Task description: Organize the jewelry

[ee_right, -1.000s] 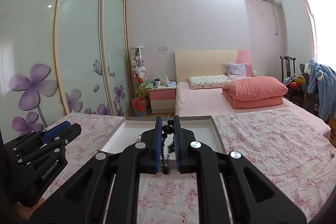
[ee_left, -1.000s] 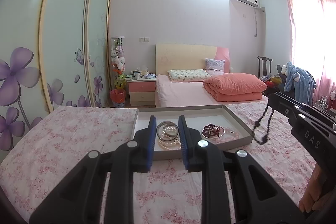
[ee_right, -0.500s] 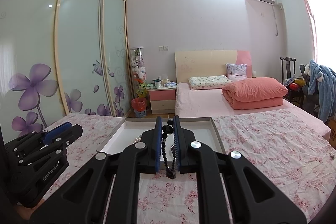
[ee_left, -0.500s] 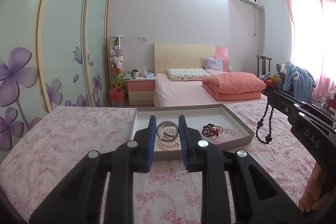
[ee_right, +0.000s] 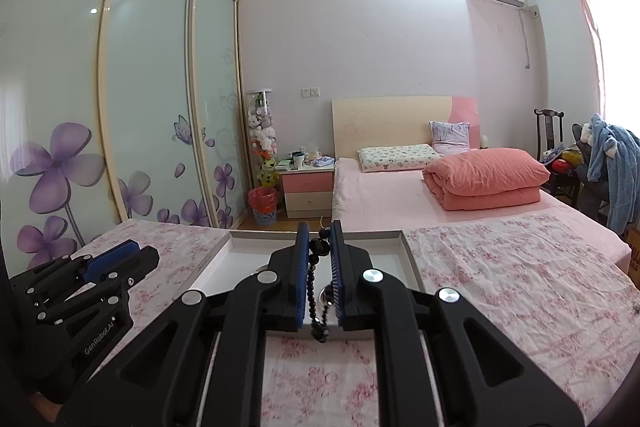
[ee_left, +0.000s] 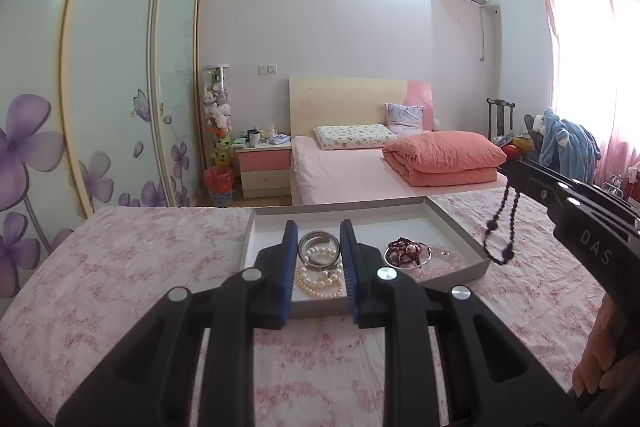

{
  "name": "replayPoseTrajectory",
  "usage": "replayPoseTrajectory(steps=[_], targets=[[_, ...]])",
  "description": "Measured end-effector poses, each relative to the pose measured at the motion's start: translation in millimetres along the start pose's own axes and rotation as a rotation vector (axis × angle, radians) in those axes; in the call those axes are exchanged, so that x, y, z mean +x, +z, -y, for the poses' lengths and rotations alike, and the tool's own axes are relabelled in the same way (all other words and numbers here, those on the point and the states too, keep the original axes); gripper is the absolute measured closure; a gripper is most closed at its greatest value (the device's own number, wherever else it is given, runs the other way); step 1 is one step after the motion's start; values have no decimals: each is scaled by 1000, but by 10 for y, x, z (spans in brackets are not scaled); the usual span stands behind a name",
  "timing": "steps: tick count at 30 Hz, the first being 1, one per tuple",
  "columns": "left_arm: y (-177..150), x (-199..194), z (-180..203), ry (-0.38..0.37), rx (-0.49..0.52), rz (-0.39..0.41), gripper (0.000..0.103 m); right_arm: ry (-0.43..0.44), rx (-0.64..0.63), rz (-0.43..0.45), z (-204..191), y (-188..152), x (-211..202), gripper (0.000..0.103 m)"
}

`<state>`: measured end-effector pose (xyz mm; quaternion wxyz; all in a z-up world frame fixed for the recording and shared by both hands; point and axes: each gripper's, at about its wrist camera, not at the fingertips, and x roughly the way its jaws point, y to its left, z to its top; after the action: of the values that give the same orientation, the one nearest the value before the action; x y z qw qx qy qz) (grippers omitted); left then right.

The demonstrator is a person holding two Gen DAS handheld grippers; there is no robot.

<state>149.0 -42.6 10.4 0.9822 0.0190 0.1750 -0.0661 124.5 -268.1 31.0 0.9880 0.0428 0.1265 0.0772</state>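
Observation:
A shallow grey tray (ee_left: 460,227) with a white floor lies on the pink floral bedspread; it also shows in the right wrist view (ee_right: 224,255). In it lie a pearl strand (ee_left: 320,279), a silver bangle (ee_left: 318,247) and a small dish of dark red beads (ee_left: 404,251). My right gripper (ee_right: 320,247) is shut on a black bead necklace (ee_right: 318,303) that hangs down from its fingers; from the left wrist view the necklace (ee_left: 500,227) dangles just right of the tray. My left gripper (ee_left: 318,251) is open and empty, in front of the tray's near edge.
The floral bedspread (ee_left: 120,267) stretches left and right of the tray. Beyond it stand a bed with an orange duvet (ee_left: 440,155), a pink nightstand (ee_left: 266,167), a red bin (ee_left: 218,183), sliding wardrobe doors (ee_left: 100,87) and a chair with blue clothes (ee_left: 568,139).
The right gripper with the hanging black necklace has shifted slightly toward the tray, and the necklace swings. The left gripper has stayed open in front of the tray.

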Motion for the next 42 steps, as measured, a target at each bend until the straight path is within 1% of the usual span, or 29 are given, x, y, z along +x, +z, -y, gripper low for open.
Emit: replayPoseTrajectory(steps=[3, 9, 13, 20, 23, 24, 25, 26, 27, 29, 31, 36, 38, 39, 42], targets=[[47, 197, -35, -17, -12, -21, 81, 7, 12, -17, 41, 24, 182, 91], [115, 718, -106, -45, -47, -93, 81, 39, 81, -105, 156, -7, 700, 91], [108, 1023, -116, -51, -59, -132, 81, 44, 104, -149, 197, -49, 986, 91], [72, 1440, -65, -79, -64, -189, 81, 47, 146, -209, 282, -99, 1297, 91], [68, 1555, -130, -81, -91, -213, 75, 46, 163, -244, 333, -139, 1366, 89], [73, 1558, -177, -81, -105, -213, 69, 40, 170, -248, 360, -153, 1355, 82], [74, 1551, -239, -77, -120, -210, 67, 33, 180, -245, 398, -163, 1332, 66], [77, 1541, -283, -71, -130, -208, 67, 28, 189, -241, 419, -160, 1320, 59], [80, 1517, -354, -67, -147, -205, 66, 25, 198, -236, 441, -161, 1301, 55], [90, 1460, -503, -70, -195, -203, 64, 20, 210, -233, 491, -164, 1250, 55], [98, 1389, -619, -64, -222, -201, 62, 17, 216, -229, 509, -154, 1191, 55], [102, 1133, -829, -30, -259, -186, 56, 18, 226, -231, 510, -148, 1010, 55], [76, 983, -870, -25, -258, -184, 54, 15, 225, -238, 483, -166, 895, 52], [68, 907, -878, -20, -250, -181, 52, 14, 225, -240, 483, -165, 867, 48], [25, 703, -873, 4, -230, -170, 45, 2, 218, -253, 436, -200, 700, 42]])
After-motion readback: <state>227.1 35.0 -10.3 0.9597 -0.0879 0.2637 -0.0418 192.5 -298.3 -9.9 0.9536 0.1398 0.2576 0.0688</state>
